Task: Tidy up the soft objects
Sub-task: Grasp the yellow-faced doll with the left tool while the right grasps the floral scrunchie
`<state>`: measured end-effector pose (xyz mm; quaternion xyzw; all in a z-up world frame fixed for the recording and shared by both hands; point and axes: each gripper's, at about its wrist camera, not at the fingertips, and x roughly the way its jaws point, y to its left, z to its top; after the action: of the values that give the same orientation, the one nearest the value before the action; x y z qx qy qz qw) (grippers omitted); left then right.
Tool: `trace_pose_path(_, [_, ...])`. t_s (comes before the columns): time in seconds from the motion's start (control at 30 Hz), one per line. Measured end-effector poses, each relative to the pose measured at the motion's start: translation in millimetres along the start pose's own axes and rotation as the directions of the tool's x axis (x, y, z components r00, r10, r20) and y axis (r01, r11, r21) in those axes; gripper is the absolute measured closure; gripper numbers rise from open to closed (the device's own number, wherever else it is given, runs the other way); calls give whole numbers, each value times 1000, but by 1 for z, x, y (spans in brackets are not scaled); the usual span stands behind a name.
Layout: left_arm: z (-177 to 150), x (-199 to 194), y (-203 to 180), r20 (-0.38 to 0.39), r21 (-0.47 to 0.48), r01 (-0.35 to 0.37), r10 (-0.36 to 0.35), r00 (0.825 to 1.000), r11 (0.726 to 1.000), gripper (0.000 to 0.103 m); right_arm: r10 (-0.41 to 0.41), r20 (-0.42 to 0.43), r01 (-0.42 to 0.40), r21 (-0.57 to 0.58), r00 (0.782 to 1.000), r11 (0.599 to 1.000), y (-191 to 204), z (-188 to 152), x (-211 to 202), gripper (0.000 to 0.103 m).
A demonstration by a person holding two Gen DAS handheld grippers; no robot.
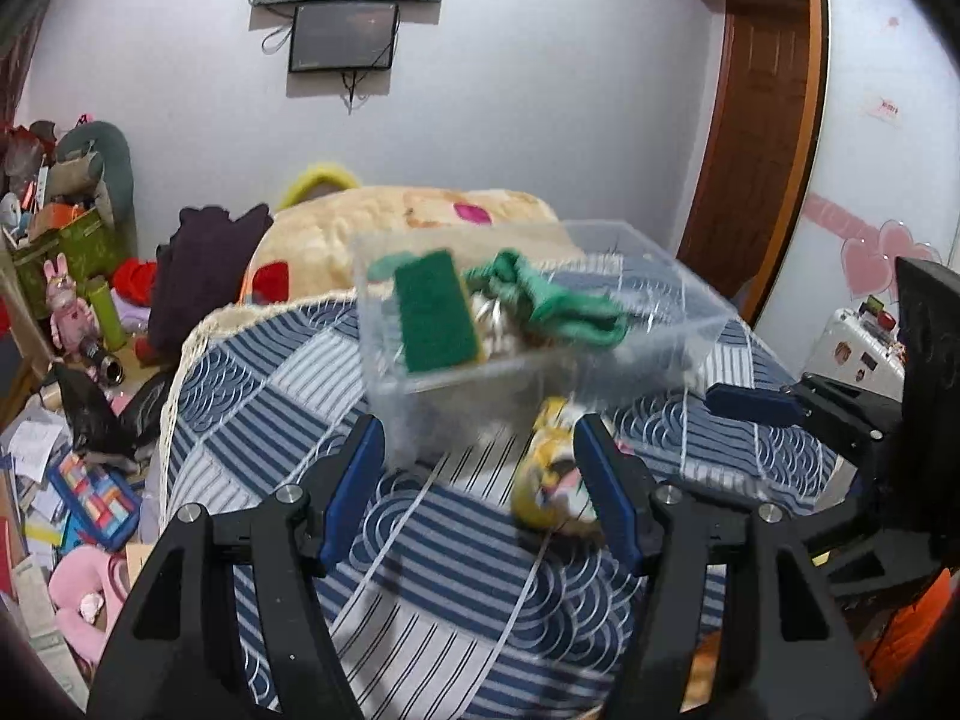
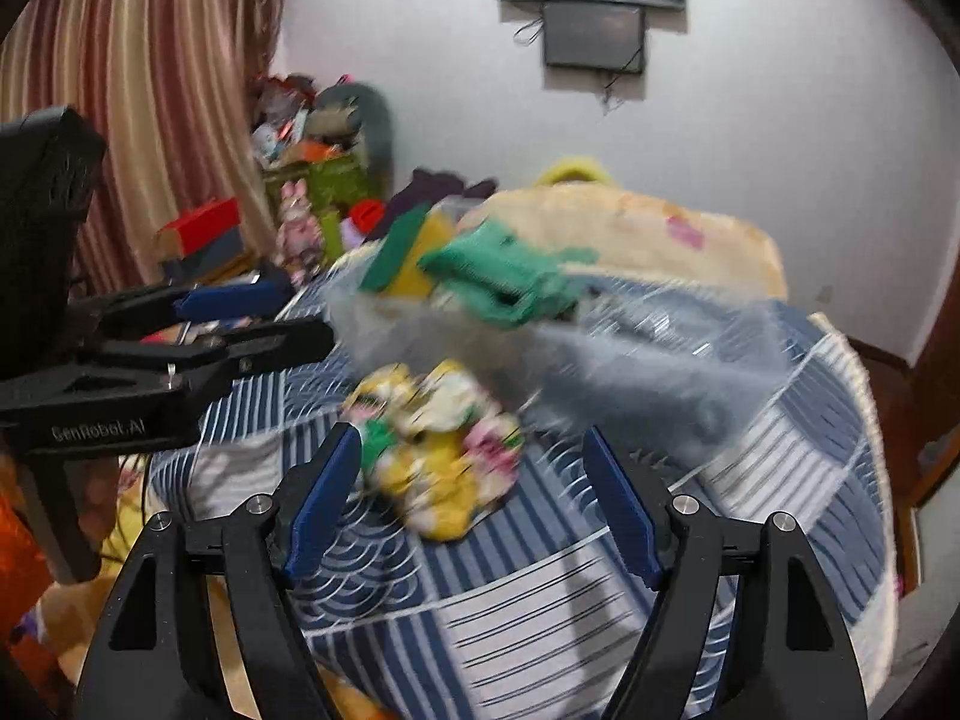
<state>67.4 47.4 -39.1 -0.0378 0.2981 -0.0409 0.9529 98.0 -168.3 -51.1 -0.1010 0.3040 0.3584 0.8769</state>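
A clear plastic box [image 1: 660, 300] stands on the blue striped bed cover [image 1: 432, 588]. In it lie a green scouring sponge [image 1: 435, 312] and a green cloth [image 1: 558, 300]. A yellow flowered cloth [image 1: 552, 480] lies crumpled on the cover just in front of the box. My left gripper [image 1: 480, 474] is open and empty, the flowered cloth by its right finger. In the right wrist view the box [image 2: 630, 354], sponge [image 2: 393, 252], green cloth [image 2: 510, 282] and flowered cloth [image 2: 438, 450] are blurred. My right gripper [image 2: 474, 480] is open, just short of the flowered cloth.
A beige blanket [image 1: 420, 228] is heaped behind the box. Dark purple clothes [image 1: 204, 264] lie at the bed's far left. The floor on the left is littered with papers, toys and a pink plush [image 1: 90, 594]. A wooden door [image 1: 762, 120] stands at right.
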Motion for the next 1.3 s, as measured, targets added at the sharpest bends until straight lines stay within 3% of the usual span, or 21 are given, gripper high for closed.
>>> trace_pose_path(0.23, [-20,4,9,-41,5,-19,19,999,1000,38,16,-98,-17,-10,995,1000,9,-11,37,32])
trace_pose_path(0.37, [-26,14,7,-65,5,-10,10,998,1000,38,39,-131,-38,12,991,999,6,-15,44,80])
trace_pose_path(0.47, [-29,19,4,-77,-1,8,-8,997,1000,38,49,-120,-45,32,992,998,1,-16,40,92])
trace_pose_path(0.83, [-24,36,-16,-81,-32,98,-101,992,995,38,-17,3,17,113,1000,993,-20,-15,-2,92])
trace_pose_path(1.13, [-23,62,-27,-87,-53,92,-97,991,994,38,-55,38,49,149,998,988,-28,-19,-15,93])
trace_pose_path(1.2, [-24,64,-28,-84,-55,108,-112,990,993,54,-59,49,51,149,997,988,-30,-18,-20,93])
trace_pose_path(1.3, [-24,63,-31,-83,-35,106,-108,991,994,58,-63,69,51,152,996,987,-34,-17,-28,93])
